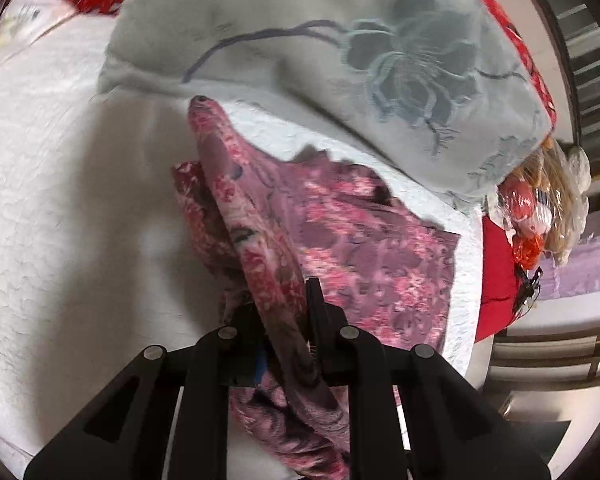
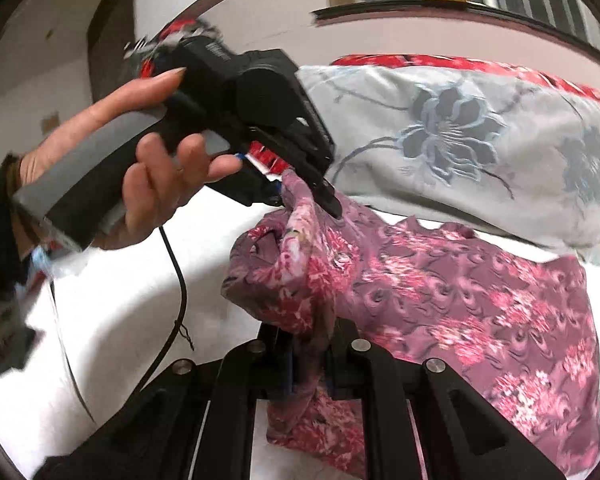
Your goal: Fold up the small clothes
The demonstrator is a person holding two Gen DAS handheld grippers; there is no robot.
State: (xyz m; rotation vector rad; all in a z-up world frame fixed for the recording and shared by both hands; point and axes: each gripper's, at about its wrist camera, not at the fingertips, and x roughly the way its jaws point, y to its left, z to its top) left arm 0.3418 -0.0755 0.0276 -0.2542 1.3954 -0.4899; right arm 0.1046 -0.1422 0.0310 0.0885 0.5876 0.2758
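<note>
A pink and purple floral garment (image 1: 360,248) lies partly spread on the white bedspread (image 1: 40,200), with one edge lifted into a ridge. My left gripper (image 1: 284,300) is shut on that raised edge. The right wrist view shows the same garment (image 2: 460,300) bunched at its near left end. There my right gripper (image 2: 310,332) is shut on a gathered fold of it. Above, a hand (image 2: 148,152) holds the left gripper (image 2: 304,200), which pinches the cloth's upper corner. Both pinched parts hang off the bed, and the rest rests flat to the right.
A grey-blue pillow with a flower print (image 1: 320,48) (image 2: 480,140) lies just behind the garment. A red patterned blanket (image 2: 580,92) sits beyond it. The bed's edge and plastic-wrapped items (image 1: 540,208) are at the right. A black cable (image 2: 180,280) hangs over the bedspread (image 2: 140,300).
</note>
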